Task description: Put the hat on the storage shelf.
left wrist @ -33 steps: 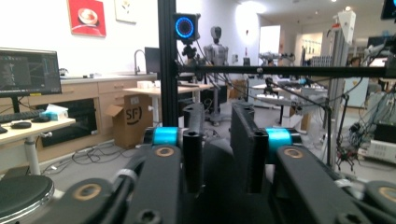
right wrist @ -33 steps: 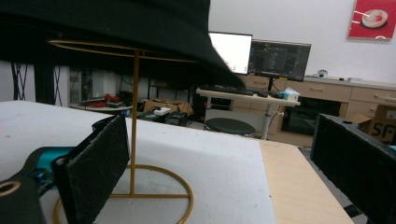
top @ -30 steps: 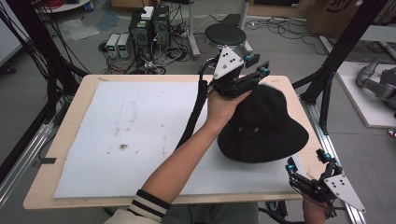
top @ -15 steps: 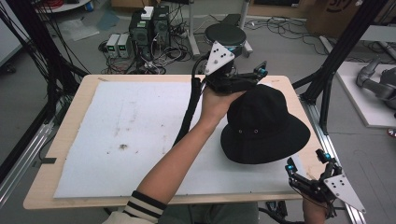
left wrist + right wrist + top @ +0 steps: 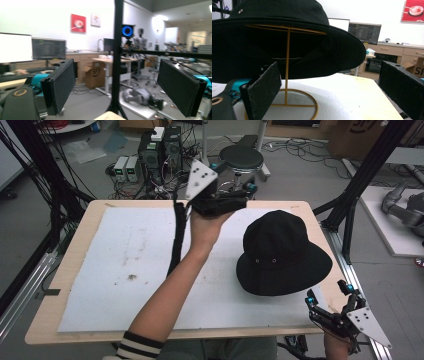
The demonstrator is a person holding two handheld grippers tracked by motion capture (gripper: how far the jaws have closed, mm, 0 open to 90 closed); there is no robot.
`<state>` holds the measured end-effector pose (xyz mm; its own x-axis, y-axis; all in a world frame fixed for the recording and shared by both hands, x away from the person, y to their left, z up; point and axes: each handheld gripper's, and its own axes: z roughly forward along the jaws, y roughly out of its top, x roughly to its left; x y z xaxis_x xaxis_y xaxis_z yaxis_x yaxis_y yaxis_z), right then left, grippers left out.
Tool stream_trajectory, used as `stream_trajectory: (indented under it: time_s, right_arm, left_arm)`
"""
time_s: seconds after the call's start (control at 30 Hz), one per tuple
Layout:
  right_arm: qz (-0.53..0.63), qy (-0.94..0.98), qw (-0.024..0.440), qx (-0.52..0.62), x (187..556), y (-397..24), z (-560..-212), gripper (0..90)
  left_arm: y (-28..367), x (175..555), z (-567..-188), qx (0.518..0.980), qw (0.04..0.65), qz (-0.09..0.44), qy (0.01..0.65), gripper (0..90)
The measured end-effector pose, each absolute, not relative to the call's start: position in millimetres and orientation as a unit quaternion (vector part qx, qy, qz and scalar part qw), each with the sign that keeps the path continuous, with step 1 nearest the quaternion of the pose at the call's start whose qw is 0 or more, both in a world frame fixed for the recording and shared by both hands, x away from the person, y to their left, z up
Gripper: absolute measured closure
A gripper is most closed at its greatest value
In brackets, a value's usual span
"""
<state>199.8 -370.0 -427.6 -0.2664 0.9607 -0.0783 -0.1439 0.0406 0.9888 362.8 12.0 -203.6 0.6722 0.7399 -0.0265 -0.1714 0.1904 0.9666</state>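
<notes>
A black bucket hat [image 5: 280, 252] rests on a thin gold wire stand [image 5: 287, 62] at the right of the white mat [image 5: 125, 265]. In the right gripper view the hat [image 5: 287, 30] hangs over the stand's ring base. My left gripper [image 5: 248, 190] is held up over the table's back edge, left of the hat and apart from it. Its jaws stand open with nothing between them, and in the left gripper view it [image 5: 116, 68] looks out at the room. My right gripper [image 5: 329, 294] is open at the front right corner, just short of the hat's brim.
The mat covers most of the wooden table [image 5: 65, 255]. A black frame post [image 5: 352, 215] stands off the right edge. Electronics boxes [image 5: 150, 157] and a round stool [image 5: 241, 156] are on the floor behind. The left gripper's cable [image 5: 176, 240] hangs over the mat.
My left gripper has drawn away from the hat's crown, moving left and up toward the table's back. The hat stays on its stand. The right gripper has not moved.
</notes>
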Motion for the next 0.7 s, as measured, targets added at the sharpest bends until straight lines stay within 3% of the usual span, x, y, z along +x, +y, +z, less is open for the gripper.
stream_trajectory:
  time_s: [0.3, 0.7]
  right_arm:
    - [0.585, 0.545, 0.473, 0.37, 197.9, -368.3, -427.8, 4.3]
    - [0.589, 0.539, 0.468, 0.378, 197.7, -368.8, -428.9, 4.3]
  left_arm:
    - [96.1, 344.1, -205.9, 0.516, 0.712, 0.377, 0.291, 15.4]
    - [176.5, 307.4, -230.2, 0.484, 0.678, 0.44, 0.336, 15.4]
